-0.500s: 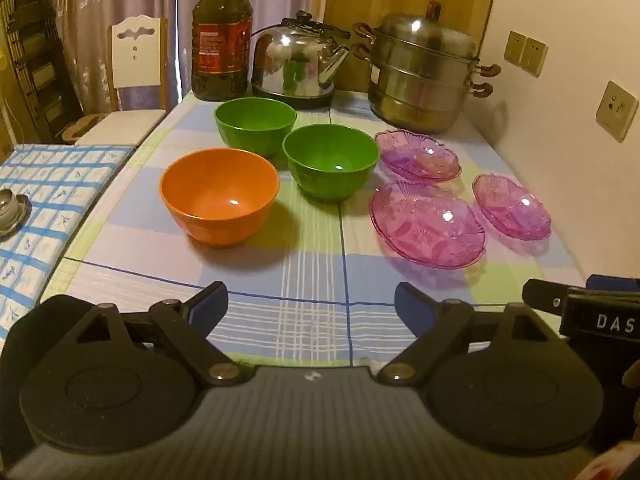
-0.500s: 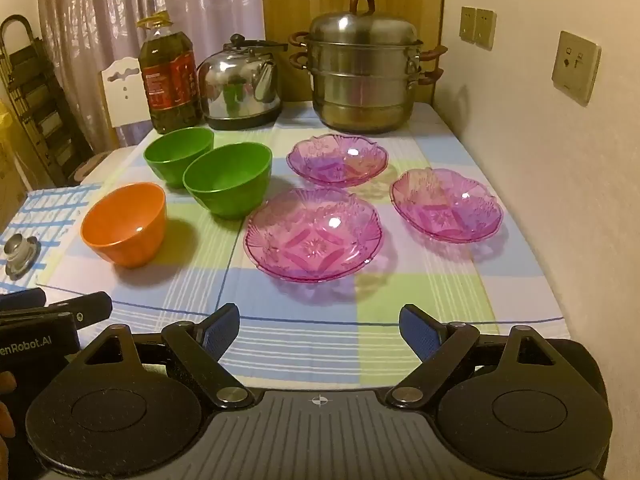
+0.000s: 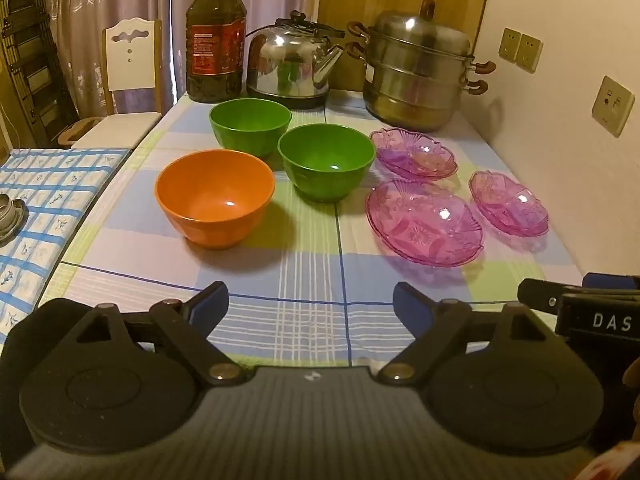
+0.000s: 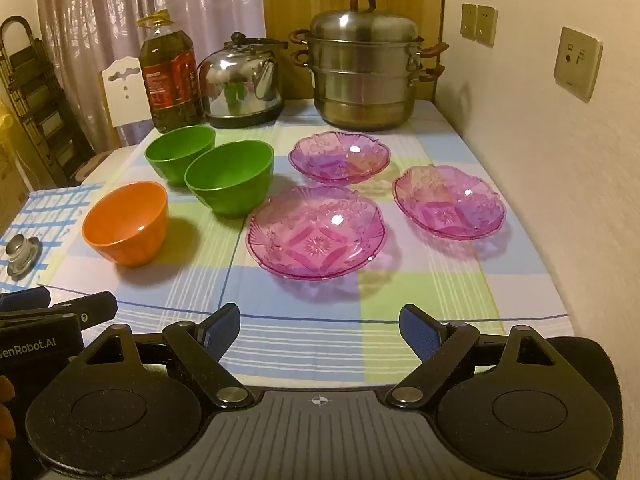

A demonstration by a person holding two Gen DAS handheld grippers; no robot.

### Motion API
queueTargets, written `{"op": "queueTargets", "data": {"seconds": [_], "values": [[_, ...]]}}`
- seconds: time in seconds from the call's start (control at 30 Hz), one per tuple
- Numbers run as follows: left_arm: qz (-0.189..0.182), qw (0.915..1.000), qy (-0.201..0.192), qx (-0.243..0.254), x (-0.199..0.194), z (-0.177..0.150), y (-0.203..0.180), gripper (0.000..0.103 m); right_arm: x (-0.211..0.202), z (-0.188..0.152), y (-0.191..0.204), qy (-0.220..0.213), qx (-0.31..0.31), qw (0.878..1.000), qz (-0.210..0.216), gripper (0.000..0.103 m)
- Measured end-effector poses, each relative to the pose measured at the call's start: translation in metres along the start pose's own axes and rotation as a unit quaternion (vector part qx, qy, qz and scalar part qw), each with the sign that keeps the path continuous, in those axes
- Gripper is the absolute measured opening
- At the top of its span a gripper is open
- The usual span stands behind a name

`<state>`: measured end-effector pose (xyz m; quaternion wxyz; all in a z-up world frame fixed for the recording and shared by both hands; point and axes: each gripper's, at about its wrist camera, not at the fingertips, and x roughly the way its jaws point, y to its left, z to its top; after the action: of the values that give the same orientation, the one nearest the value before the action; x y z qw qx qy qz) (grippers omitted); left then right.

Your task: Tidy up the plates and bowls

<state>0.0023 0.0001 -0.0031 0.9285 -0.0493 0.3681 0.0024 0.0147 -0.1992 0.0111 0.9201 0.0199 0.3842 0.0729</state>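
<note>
The table (image 4: 400, 300), under a checked cloth, runs up to the wall, and its near edge is hidden behind both tools. At the far end stands a lidded steel steamer pot (image 4: 364, 68), then a shiny kettle (image 4: 244, 84) and a big oil bottle (image 4: 170, 72) whose label is too blurred to read. In front lie three pink glass plates, none touching: the near plate (image 4: 316, 236), the far plate (image 4: 339, 157) and the wall-side plate (image 4: 449, 202). To their left sit three bowls: the orange bowl (image 4: 126, 224) nearest, the front green bowl (image 4: 230, 178), and the back green bowl (image 4: 179, 154), partly hidden behind it. Whether the two green ones touch is hard to tell. A small metal object (image 4: 22, 250) sits on the blue-checked cloth at the left, too small to make out. The left gripper (image 3: 310, 306) and the right gripper (image 4: 320, 330) hang over the near end, both with jaws spread wide and empty.
</note>
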Motion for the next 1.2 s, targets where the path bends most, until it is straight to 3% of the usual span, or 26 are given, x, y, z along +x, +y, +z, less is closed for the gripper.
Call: {"op": "queueTargets", "data": {"seconds": [1.2], "values": [[-0.01,0.9999,-0.001,0.007,-0.0007,-0.0008,-0.0033,0.086,0.001,-0.0023,-0.0013,0.005,0.005,1.0,0.003,0.087]]}}
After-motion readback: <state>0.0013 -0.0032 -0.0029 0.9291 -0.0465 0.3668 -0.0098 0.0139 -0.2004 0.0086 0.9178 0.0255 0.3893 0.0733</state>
